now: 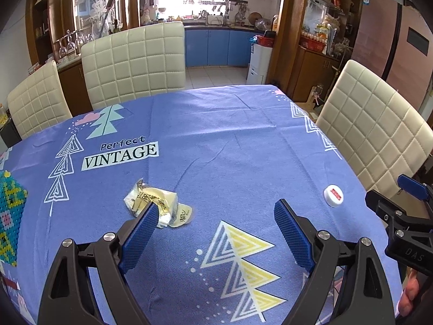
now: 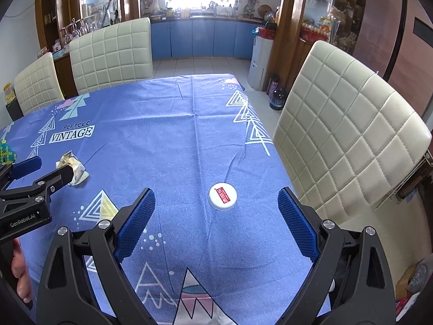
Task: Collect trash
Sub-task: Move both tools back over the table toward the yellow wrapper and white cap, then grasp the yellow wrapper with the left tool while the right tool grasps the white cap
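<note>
A crumpled yellow wrapper [image 1: 155, 207] lies on the blue tablecloth [image 1: 216, 140], just beyond the left fingertip of my left gripper [image 1: 216, 211], which is open and empty. A white bottle cap with a red label [image 2: 222, 196] lies on the cloth ahead of my right gripper [image 2: 216, 200], between its open, empty fingers but farther out. The cap also shows in the left wrist view [image 1: 333, 195], at the right. The wrapper also shows in the right wrist view [image 2: 73, 169], partly hidden behind the left gripper.
A beaded teal and yellow item [image 1: 8, 216] lies at the table's left edge. Cream quilted chairs stand at the far side [image 1: 132, 65] and the right side [image 2: 349, 132] of the table. A kitchen with blue cabinets [image 2: 200, 40] lies beyond.
</note>
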Demonstrator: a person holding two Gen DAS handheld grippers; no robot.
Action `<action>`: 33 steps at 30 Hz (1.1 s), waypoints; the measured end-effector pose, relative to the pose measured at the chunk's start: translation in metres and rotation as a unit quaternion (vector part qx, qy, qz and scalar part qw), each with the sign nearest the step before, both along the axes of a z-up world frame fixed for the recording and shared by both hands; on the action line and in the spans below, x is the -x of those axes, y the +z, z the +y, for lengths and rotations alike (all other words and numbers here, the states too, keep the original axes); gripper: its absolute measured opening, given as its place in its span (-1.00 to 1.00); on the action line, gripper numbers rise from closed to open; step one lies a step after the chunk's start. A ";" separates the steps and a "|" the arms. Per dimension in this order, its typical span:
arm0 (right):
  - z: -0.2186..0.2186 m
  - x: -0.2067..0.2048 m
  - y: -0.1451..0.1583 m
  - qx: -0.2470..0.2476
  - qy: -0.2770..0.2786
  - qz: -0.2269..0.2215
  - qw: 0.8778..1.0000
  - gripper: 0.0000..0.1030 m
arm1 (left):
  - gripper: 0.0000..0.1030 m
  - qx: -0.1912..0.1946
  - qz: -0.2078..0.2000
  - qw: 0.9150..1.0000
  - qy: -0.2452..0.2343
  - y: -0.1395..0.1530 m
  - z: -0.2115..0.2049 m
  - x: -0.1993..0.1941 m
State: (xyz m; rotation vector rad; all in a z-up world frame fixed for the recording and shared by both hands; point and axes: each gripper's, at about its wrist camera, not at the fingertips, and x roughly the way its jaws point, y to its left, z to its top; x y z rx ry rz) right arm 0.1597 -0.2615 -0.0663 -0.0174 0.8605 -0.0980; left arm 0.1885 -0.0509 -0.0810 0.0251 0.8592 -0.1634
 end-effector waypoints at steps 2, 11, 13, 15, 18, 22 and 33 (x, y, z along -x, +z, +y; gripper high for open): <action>0.001 -0.008 -0.005 -0.002 0.003 0.005 1.000 0.77 | 0.65 -0.011 -0.005 1.000 0.012 -0.004 0.004 -0.004; 0.006 -0.038 -0.033 -0.012 0.010 0.029 0.999 0.77 | 0.65 -0.048 -0.004 0.996 0.074 -0.028 0.032 -0.026; 0.007 -0.045 -0.039 -0.010 0.012 0.034 0.999 0.77 | 0.65 -0.053 0.003 0.995 0.085 -0.035 0.036 -0.032; 0.007 -0.049 -0.044 -0.010 0.012 0.038 0.999 0.77 | 0.65 -0.058 0.008 0.994 0.094 -0.042 0.040 -0.037; 0.004 -0.056 -0.053 -0.012 0.010 0.046 0.999 0.77 | 0.65 -0.062 0.017 0.993 0.103 -0.051 0.045 -0.043; -0.001 -0.064 -0.067 -0.019 0.003 0.059 0.998 0.77 | 0.65 -0.066 0.027 0.991 0.111 -0.063 0.050 -0.052; -0.004 -0.075 -0.089 -0.024 -0.005 0.076 0.997 0.77 | 0.65 -0.063 0.064 0.990 0.111 -0.091 0.054 -0.066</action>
